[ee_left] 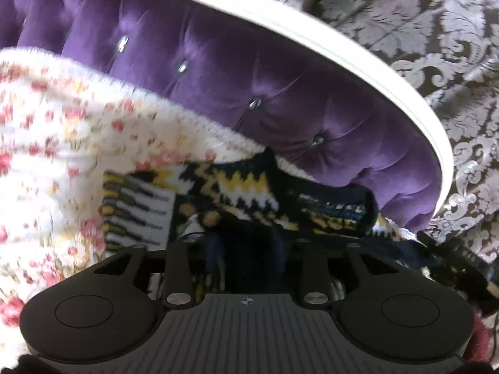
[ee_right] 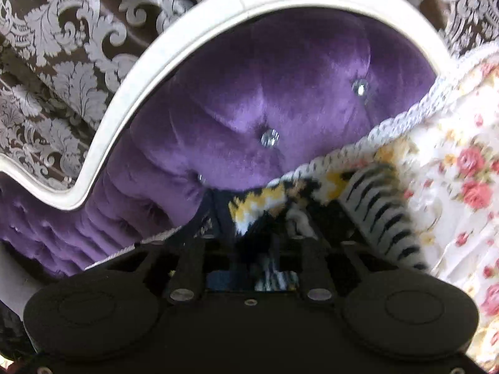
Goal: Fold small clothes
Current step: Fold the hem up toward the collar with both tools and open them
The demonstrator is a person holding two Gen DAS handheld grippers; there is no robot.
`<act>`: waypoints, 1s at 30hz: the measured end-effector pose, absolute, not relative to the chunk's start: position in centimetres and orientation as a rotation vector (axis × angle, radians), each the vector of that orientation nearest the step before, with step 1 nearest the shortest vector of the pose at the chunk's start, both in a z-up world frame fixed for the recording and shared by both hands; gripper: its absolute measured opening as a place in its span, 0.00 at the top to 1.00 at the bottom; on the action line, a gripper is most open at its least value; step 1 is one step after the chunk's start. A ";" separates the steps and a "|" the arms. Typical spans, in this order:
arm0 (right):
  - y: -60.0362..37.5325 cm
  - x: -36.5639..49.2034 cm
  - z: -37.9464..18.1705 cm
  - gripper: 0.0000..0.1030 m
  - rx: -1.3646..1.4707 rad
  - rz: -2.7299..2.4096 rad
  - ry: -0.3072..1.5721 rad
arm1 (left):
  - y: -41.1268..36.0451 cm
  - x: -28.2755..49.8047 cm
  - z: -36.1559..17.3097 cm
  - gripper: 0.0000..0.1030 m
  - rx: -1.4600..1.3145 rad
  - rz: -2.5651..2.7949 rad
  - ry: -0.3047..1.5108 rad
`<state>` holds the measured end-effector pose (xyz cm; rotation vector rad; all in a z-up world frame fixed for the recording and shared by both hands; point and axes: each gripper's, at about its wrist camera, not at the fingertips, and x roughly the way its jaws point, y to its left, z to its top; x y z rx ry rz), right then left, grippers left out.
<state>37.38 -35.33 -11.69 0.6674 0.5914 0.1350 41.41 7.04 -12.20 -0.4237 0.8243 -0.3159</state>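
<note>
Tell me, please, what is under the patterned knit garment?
Under the knit garment lies a floral blanket with a white crocheted edge; the purple headboard stands behind. The garment and left gripper cover what lies directly beneath.

No words, brands or numbers can be read. A small compass-like emblem sits on the left hand-held gripper [ee_left: 246,243] body. Blur may hide finer print.

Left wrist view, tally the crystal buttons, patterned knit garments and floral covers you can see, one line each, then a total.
Crystal buttons on the purple tufted backrest: 4
Patterned knit garment: 1
Floral cover: 1
Total: 6
</note>
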 end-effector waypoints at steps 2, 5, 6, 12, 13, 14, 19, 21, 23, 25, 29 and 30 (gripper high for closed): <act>-35.9 36.5 -10.5 0.39 0.644 0.111 0.541 | 6.7 41.1 -11.4 0.17 -0.396 -0.302 0.788; -36.4 35.3 -9.1 0.35 0.623 0.109 0.501 | 6.3 41.1 -10.1 0.12 -0.347 -0.269 0.730; -36.5 34.9 -8.8 0.35 0.616 0.116 0.498 | 6.3 41.0 -9.8 0.12 -0.344 -0.270 0.731; -34.1 31.7 -7.5 0.35 0.433 0.192 0.497 | 5.3 37.9 -8.8 0.12 -0.263 -0.310 0.724; -33.4 31.1 -7.6 0.35 0.404 0.209 0.502 | 4.8 37.1 -9.0 0.12 -0.226 -0.319 0.730; -32.5 30.6 -7.8 0.35 0.371 0.231 0.514 | 4.3 36.4 -9.2 0.12 -0.197 -0.328 0.732; -27.4 30.3 -9.8 0.35 0.194 0.310 0.586 | 0.6 34.6 -11.9 0.12 0.004 -0.349 0.749; -25.7 30.8 -10.7 0.37 0.150 0.334 0.611 | 0.0 34.5 -13.3 0.12 0.071 -0.331 0.763; -24.5 31.5 -11.5 0.37 0.099 0.323 0.630 | 0.3 34.8 -14.8 0.12 0.135 -0.286 0.776; -23.6 32.5 -12.2 0.37 -0.011 0.242 0.654 | 1.1 34.4 -15.5 0.10 0.179 -0.305 0.740; -26.8 32.7 -13.2 0.37 0.035 0.104 0.658 | 2.0 33.4 -15.6 0.11 0.219 -0.273 0.698; -27.6 32.6 -13.5 0.37 0.046 0.077 0.651 | 2.5 33.2 -15.8 0.11 0.188 -0.273 0.688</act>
